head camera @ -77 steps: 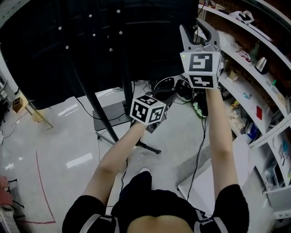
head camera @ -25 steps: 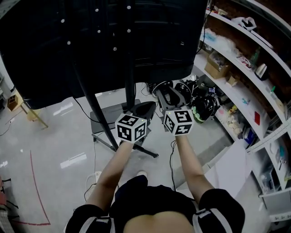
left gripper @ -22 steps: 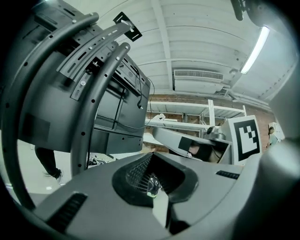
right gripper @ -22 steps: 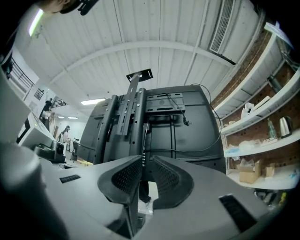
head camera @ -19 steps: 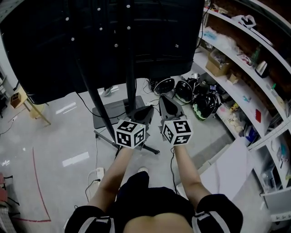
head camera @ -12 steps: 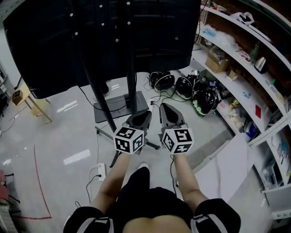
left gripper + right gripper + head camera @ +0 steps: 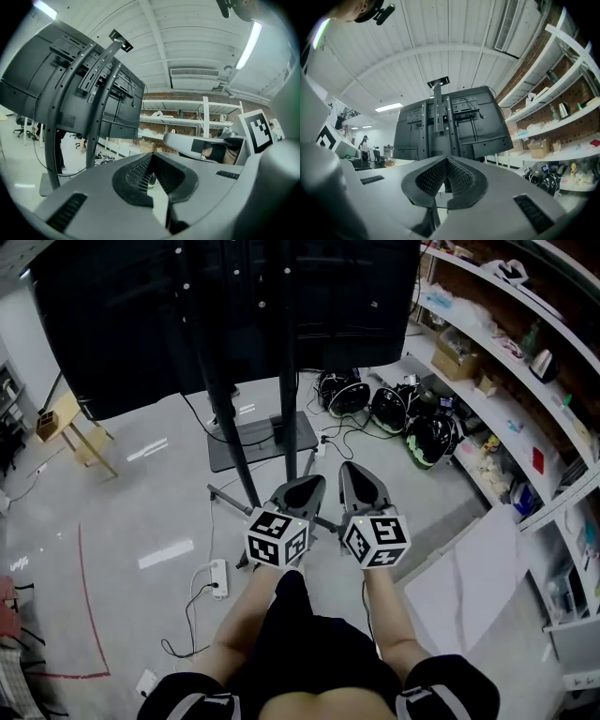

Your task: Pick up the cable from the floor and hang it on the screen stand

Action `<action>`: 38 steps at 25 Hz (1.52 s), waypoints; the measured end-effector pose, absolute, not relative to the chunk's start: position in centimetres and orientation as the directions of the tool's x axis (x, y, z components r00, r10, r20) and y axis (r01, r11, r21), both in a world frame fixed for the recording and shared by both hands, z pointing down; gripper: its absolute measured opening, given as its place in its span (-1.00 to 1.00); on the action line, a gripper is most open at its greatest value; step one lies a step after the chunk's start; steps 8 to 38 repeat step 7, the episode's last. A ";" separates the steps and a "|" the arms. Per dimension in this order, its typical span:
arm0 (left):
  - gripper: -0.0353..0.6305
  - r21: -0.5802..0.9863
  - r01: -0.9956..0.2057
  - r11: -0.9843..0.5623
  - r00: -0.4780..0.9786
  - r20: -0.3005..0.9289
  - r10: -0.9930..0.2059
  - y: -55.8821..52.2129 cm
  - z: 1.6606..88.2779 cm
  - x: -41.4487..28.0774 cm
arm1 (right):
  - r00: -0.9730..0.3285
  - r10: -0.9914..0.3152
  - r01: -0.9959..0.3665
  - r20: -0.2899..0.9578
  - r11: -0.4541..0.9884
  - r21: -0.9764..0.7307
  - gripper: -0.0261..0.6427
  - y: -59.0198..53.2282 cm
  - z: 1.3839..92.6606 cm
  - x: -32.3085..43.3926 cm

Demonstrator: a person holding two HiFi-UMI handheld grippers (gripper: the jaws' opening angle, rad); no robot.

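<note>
floor [image 7: 122, 512] open leftward | screen stand [image 7: 234, 442] ahead | left hand-held gripper [image 7: 302, 487], right hand-held gripper [image 7: 356, 476]: closed, empty

The screen stand [image 7: 236, 437] and its screen [image 7: 131, 324] were black, the screen's back dotted with pale screw heads. Below the stand the floor [image 7: 122, 512] was glossy pale grey, with a thin red line [image 7: 86, 596] left of the stand. The left gripper [image 7: 305, 488] and right gripper [image 7: 361, 484] were grey with dark ribbed pads, their marker cubes [image 7: 278, 538] white with black squares. A white power strip [image 7: 218, 577] lay beside a black cable [image 7: 187, 620]. Right of the stand, the shelves [image 7: 487, 324] were white.
</note>
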State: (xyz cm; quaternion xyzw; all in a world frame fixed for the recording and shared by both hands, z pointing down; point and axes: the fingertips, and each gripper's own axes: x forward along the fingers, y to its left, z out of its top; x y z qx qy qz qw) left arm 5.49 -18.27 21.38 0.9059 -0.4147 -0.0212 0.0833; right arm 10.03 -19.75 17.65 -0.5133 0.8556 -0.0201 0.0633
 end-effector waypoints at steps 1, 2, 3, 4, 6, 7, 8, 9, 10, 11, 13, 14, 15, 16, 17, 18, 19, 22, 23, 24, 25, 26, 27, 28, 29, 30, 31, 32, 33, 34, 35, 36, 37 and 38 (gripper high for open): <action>-0.87 0.165 -0.748 -0.643 0.656 0.031 -0.754 -17.9 21.4 5.3 | -0.466 -0.881 -0.876 -0.086 0.473 -0.097 -0.85 -19.5 17.6 9.7; -0.87 0.160 -0.749 -0.643 0.655 0.031 -0.755 -17.7 21.3 5.1 | -0.468 -0.880 -0.875 -0.086 0.475 -0.095 -0.85 -19.4 17.5 9.4; -0.87 0.156 -0.750 -0.643 0.654 0.032 -0.755 -17.6 21.2 4.8 | -0.469 -0.879 -0.874 -0.087 0.476 -0.094 -0.85 -19.3 17.4 9.0; -0.87 0.152 -0.751 -0.642 0.653 0.032 -0.756 -17.5 21.1 4.5 | -0.470 -0.878 -0.874 -0.089 0.477 -0.091 -0.85 -19.3 17.3 8.7; -0.87 0.143 -0.754 -0.642 0.652 0.035 -0.758 -17.4 21.0 3.8 | -0.467 -0.880 -0.877 -0.089 0.474 -0.079 -0.85 -19.2 17.0 8.0; -0.87 0.139 -0.755 -0.641 0.651 0.036 -0.758 -17.4 21.0 3.5 | -0.465 -0.881 -0.879 -0.089 0.472 -0.072 -0.85 -19.1 16.9 7.7; -0.87 0.139 -0.755 -0.641 0.651 0.036 -0.758 -17.4 21.0 3.5 | -0.465 -0.881 -0.879 -0.089 0.472 -0.072 -0.85 -19.1 16.9 7.7; -0.87 0.139 -0.755 -0.641 0.651 0.036 -0.758 -17.4 21.0 3.5 | -0.465 -0.881 -0.879 -0.089 0.472 -0.072 -0.85 -19.1 16.9 7.7; -0.87 0.139 -0.755 -0.641 0.651 0.036 -0.758 -17.4 21.0 3.5 | -0.465 -0.881 -0.879 -0.089 0.472 -0.072 -0.85 -19.1 16.9 7.7; -0.87 0.139 -0.755 -0.641 0.651 0.036 -0.758 -17.4 21.0 3.5 | -0.465 -0.881 -0.879 -0.089 0.472 -0.072 -0.85 -19.1 16.9 7.7; -0.87 0.139 -0.755 -0.641 0.651 0.036 -0.758 -17.4 21.0 3.5 | -0.465 -0.881 -0.879 -0.089 0.472 -0.072 -0.85 -19.1 16.9 7.7; -0.87 0.139 -0.755 -0.641 0.651 0.036 -0.758 -17.4 21.0 3.5 | -0.465 -0.881 -0.879 -0.089 0.472 -0.072 -0.85 -19.1 16.9 7.7; -0.87 0.139 -0.755 -0.641 0.651 0.036 -0.758 -17.4 21.0 3.5 | -0.465 -0.881 -0.879 -0.089 0.472 -0.072 -0.85 -19.1 16.9 7.7; -0.87 0.139 -0.755 -0.641 0.651 0.036 -0.758 -17.4 21.0 3.5 | -0.465 -0.881 -0.879 -0.089 0.472 -0.072 -0.85 -19.1 16.9 7.7; -0.87 0.139 -0.755 -0.641 0.651 0.036 -0.758 -17.4 21.0 3.5 | -0.465 -0.881 -0.879 -0.089 0.472 -0.072 -0.85 -19.1 16.9 7.7; -0.87 0.139 -0.755 -0.641 0.651 0.036 -0.758 -17.4 21.0 3.5 | -0.465 -0.881 -0.879 -0.089 0.472 -0.072 -0.85 -19.1 16.9 7.7; -0.87 0.139 -0.755 -0.641 0.651 0.036 -0.758 -17.4 21.0 3.5 | -0.465 -0.881 -0.879 -0.089 0.472 -0.072 -0.85 -19.1 16.9 7.7; -0.87 0.139 -0.755 -0.641 0.651 0.036 -0.758 -17.4 21.0 3.5 | -0.465 -0.881 -0.879 -0.089 0.472 -0.072 -0.85 -19.1 16.9 7.7; -0.87 0.139 -0.755 -0.641 0.651 0.036 -0.758 -17.4 21.0 3.5 | -0.465 -0.881 -0.879 -0.089 0.472 -0.072 -0.85 -19.1 16.9 7.7; -0.87 0.139 -0.755 -0.641 0.651 0.036 -0.758 -17.4 21.0 3.5 | -0.465 -0.881 -0.879 -0.089 0.472 -0.072 -0.85 -19.1 16.9 7.7; -0.87 0.139 -0.755 -0.641 0.651 0.036 -0.758 -17.4 21.0 3.5 | -0.465 -0.881 -0.879 -0.089 0.472 -0.072 -0.85 -19.1 16.9 7.7; -0.87 0.139 -0.755 -0.641 0.651 0.036 -0.758 -17.4 21.0 3.5 | -0.465 -0.881 -0.879 -0.089 0.472 -0.072 -0.85 -19.1 16.9 7.7; -0.87 0.139 -0.755 -0.641 0.651 0.036 -0.758 -17.4 21.0 3.5 | -0.465 -0.881 -0.879 -0.089 0.472 -0.072 -0.85 -19.1 16.9 7.7; -0.87 0.139 -0.755 -0.641 0.651 0.036 -0.758 -17.4 21.0 3.5 | -0.465 -0.881 -0.879 -0.089 0.472 -0.072 -0.85 -19.1 16.9 7.7; -0.87 0.139 -0.755 -0.641 0.651 0.036 -0.758 -17.4 21.0 3.5 | -0.465 -0.881 -0.879 -0.089 0.472 -0.072 -0.85 -19.1 16.9 7.7; -0.87 0.139 -0.755 -0.641 0.651 0.036 -0.758 -17.4 21.0 3.5 | -0.465 -0.881 -0.879 -0.089 0.472 -0.072 -0.85 -19.1 16.9 7.7; -0.87 0.139 -0.755 -0.641 0.651 0.036 -0.758 -17.4 21.0 3.5 | -0.465 -0.881 -0.879 -0.089 0.472 -0.072 -0.85 -19.1 16.9 7.7; -0.87 0.139 -0.755 -0.641 0.651 0.036 -0.758 -17.4 21.0 3.5 | -0.465 -0.881 -0.879 -0.089 0.472 -0.072 -0.85 -19.1 16.9 7.7; -0.87 0.139 -0.755 -0.641 0.651 0.036 -0.758 -17.4 21.0 3.5 | -0.465 -0.881 -0.879 -0.089 0.472 -0.072 -0.85 -19.1 16.9 7.7; -0.87 0.139 -0.755 -0.641 0.651 0.036 -0.758 -17.4 21.0 3.5 | -0.465 -0.881 -0.879 -0.089 0.472 -0.072 -0.85 -19.1 16.9 7.7; -0.87 0.139 -0.755 -0.641 0.651 0.036 -0.758 -17.4 21.0 3.5 | -0.465 -0.881 -0.879 -0.089 0.472 -0.072 -0.85 -19.1 16.9 7.7; -0.87 0.139 -0.755 -0.641 0.651 0.036 -0.758 -17.4 21.0 3.5 | -0.465 -0.881 -0.879 -0.089 0.472 -0.072 -0.85 -19.1 16.9 7.7; -0.87 0.139 -0.755 -0.641 0.651 0.036 -0.758 -17.4 21.0 3.5 | -0.465 -0.881 -0.879 -0.089 0.472 -0.072 -0.85 -19.1 16.9 7.7; -0.87 0.139 -0.755 -0.641 0.651 0.036 -0.758 -17.4 21.0 3.5 | -0.465 -0.881 -0.879 -0.089 0.472 -0.072 -0.85 -19.1 16.9 7.7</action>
